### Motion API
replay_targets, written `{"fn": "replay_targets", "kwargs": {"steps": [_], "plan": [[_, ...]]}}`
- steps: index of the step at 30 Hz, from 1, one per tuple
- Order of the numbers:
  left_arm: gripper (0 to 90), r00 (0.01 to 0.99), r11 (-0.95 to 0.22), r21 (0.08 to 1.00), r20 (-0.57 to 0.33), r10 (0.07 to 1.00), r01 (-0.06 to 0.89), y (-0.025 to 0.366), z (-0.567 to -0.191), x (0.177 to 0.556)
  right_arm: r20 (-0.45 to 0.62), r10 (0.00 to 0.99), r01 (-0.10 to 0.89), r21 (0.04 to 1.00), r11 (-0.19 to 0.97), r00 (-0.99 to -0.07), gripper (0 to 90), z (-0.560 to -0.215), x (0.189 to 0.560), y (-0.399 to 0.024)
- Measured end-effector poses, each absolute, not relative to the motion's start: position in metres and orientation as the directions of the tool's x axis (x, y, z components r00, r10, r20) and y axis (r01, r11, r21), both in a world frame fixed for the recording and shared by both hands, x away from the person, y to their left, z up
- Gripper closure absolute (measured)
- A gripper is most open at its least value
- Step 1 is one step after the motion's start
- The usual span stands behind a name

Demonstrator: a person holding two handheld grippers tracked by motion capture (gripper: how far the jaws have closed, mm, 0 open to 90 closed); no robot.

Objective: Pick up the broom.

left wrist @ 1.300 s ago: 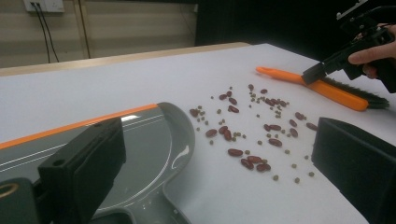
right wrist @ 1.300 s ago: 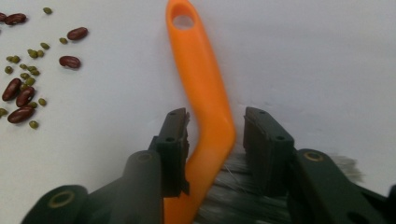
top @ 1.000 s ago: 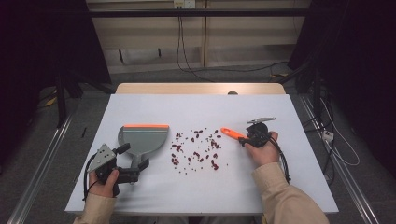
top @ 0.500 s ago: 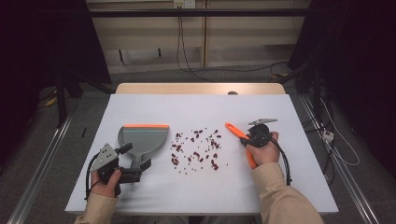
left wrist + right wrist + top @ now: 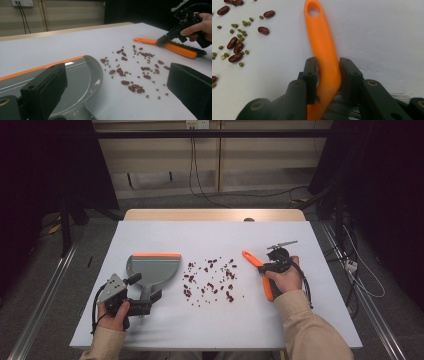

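Since those spilled beans (image 5: 210,281) sit mid-frame between both tools, the right gripper (image 5: 325,75) has just squeezed its fingers onto the orange brush (image 5: 260,272) handle for sweeping, while the left gripper's (image 5: 131,296) fingers stay spread around the dustpan (image 5: 152,268) handle, lower left on the bench (image 5: 320,320).

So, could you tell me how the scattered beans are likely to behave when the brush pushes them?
The red beans are smooth ovals lying loose on the flat white table, so they will probably roll and skid. The small green beans look rounder and may scatter more widely. The orange brush bristles may let some slip through.
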State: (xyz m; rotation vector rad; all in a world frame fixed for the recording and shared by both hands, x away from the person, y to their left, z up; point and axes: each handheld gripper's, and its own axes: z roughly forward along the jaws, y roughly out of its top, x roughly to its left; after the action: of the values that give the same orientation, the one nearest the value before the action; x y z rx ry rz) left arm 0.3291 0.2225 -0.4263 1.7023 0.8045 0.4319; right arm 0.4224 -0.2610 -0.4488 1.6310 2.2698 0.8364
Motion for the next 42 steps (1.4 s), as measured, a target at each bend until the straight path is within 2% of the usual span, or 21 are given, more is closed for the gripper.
{"fn": "replay_targets", "kwargs": {"steps": [3, 5, 19, 28, 33, 42], "plan": [[2.8, 0.700, -0.117, 0.952, -0.121, 0.704, 0.282, 0.220, -0.425, 0.329, 0.103, 0.925, 0.807, 0.530, 0.259, -0.365, 69.0, -0.446, 0.427, -0.255], [2.7, 0.702, -0.121, 0.953, -0.117, 0.703, 0.280, 0.219, -0.425, 0.329, 0.122, 0.925, 0.810, 0.532, 0.245, -0.360, 68.9, -0.447, 0.427, -0.257], [2.7, 0.686, -0.106, 0.953, -0.124, 0.717, 0.282, 0.226, -0.424, 0.329, 0.074, 0.914, 0.785, 0.541, 0.300, -0.400, 69.4, -0.444, 0.425, -0.254], [2.7, 0.692, -0.111, 0.953, -0.122, 0.712, 0.282, 0.221, -0.423, 0.330, 0.081, 0.915, 0.729, 0.633, 0.259, -0.395, 70.6, -0.425, 0.415, -0.261], [2.7, 0.703, -0.118, 0.955, -0.113, 0.702, 0.271, 0.216, -0.419, 0.330, 0.163, 0.906, 0.670, 0.725, 0.158, -0.390, 73.9, -0.410, 0.402, -0.277], [2.7, 0.718, -0.140, 0.955, -0.094, 0.689, 0.260, 0.206, -0.417, 0.329, 0.130, 0.902, 0.684, 0.698, 0.212, -0.412, 74.1, -0.415, 0.402, -0.268]]}}
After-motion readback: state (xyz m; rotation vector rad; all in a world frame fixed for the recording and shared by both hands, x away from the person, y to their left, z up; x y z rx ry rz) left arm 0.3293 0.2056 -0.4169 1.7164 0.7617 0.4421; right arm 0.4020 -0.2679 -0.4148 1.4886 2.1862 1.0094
